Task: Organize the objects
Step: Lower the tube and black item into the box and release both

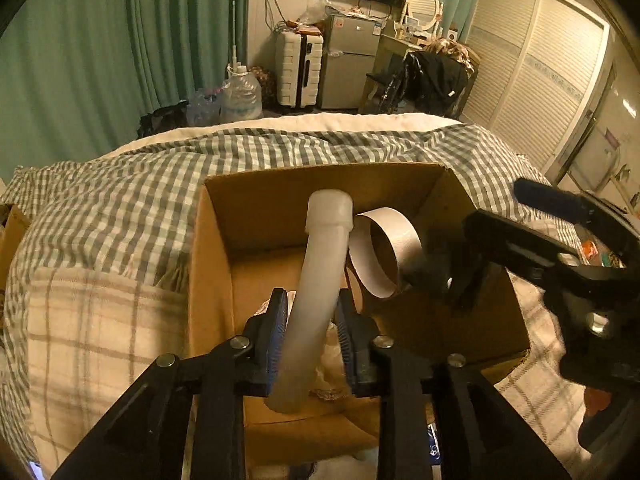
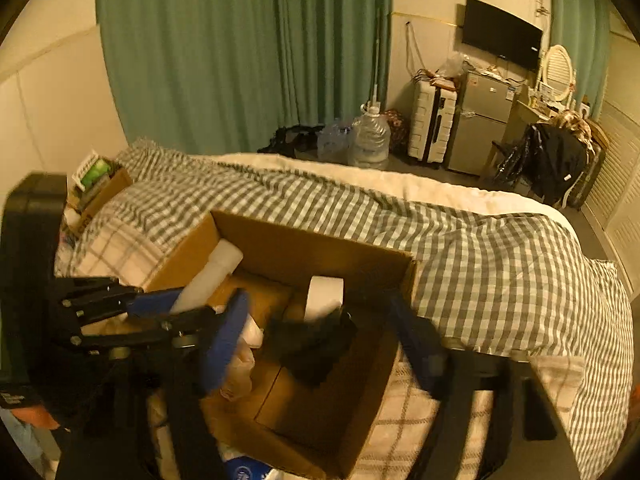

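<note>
An open cardboard box (image 1: 248, 204) sits on the bed; it also shows in the right wrist view (image 2: 320, 240). My left gripper (image 1: 312, 304) is shut on a curved white plastic tube (image 1: 320, 276) and holds it over the box; the tube also shows in the right wrist view (image 2: 212, 276). A wide tape roll (image 1: 384, 256) stands inside the box, also in the right wrist view (image 2: 324, 296). My right gripper (image 2: 320, 320) is open above the box, with a dark blurred object (image 2: 312, 340) between its fingers, beside the roll.
The bed has a grey checked cover (image 1: 160, 184) and a plaid blanket (image 1: 100, 320). Crumpled white plastic (image 2: 244, 356) lies in the box. A small box with packets (image 2: 100, 184) sits at the bed's far left. Water jugs (image 2: 368, 140), suitcase (image 2: 432, 124) and fridge (image 2: 480, 124) stand beyond.
</note>
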`<act>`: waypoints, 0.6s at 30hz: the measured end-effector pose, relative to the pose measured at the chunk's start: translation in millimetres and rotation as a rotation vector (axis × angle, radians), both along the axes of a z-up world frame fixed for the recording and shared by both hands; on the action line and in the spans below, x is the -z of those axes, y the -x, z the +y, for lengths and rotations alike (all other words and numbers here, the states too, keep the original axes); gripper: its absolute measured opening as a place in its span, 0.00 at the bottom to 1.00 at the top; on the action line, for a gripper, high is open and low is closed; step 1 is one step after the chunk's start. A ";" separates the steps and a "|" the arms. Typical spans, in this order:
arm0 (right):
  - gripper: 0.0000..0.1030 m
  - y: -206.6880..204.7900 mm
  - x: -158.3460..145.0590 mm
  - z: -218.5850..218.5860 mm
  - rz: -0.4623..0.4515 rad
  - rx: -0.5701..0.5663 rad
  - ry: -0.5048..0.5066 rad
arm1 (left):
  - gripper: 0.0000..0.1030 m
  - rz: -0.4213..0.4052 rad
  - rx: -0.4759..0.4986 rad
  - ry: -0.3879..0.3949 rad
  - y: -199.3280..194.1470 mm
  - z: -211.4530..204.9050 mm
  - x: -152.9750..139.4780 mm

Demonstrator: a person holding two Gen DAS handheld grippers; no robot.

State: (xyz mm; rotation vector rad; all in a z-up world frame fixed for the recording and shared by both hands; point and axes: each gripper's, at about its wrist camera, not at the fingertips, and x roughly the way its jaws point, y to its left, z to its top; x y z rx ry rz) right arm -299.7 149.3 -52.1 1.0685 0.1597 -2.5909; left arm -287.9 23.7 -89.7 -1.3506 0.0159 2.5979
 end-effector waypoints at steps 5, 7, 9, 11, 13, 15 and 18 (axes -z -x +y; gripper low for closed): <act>0.77 -22.0 -33.5 9.9 0.047 0.037 -0.007 | 0.68 0.061 -0.017 0.037 -28.2 -4.4 -29.2; 0.77 -36.4 -51.0 14.5 0.073 0.051 -0.023 | 0.70 0.077 -0.021 0.042 -41.5 -5.6 -44.8; 0.77 -54.5 -71.4 18.9 0.096 0.064 -0.034 | 0.76 0.098 -0.033 0.037 -59.9 -11.4 -62.5; 0.77 -78.4 -92.3 24.1 0.124 0.077 -0.037 | 0.82 0.131 -0.042 0.029 -81.6 -17.2 -81.1; 0.77 -100.1 -106.6 26.9 0.146 0.080 -0.042 | 0.85 0.164 -0.050 0.028 -102.8 -22.2 -96.6; 0.77 -125.3 -121.7 29.1 0.170 0.082 -0.055 | 0.89 0.193 -0.058 0.034 -124.5 -26.1 -109.2; 0.77 -164.0 -138.3 31.0 0.201 0.082 -0.074 | 0.90 0.217 -0.056 0.049 -154.1 -31.4 -120.3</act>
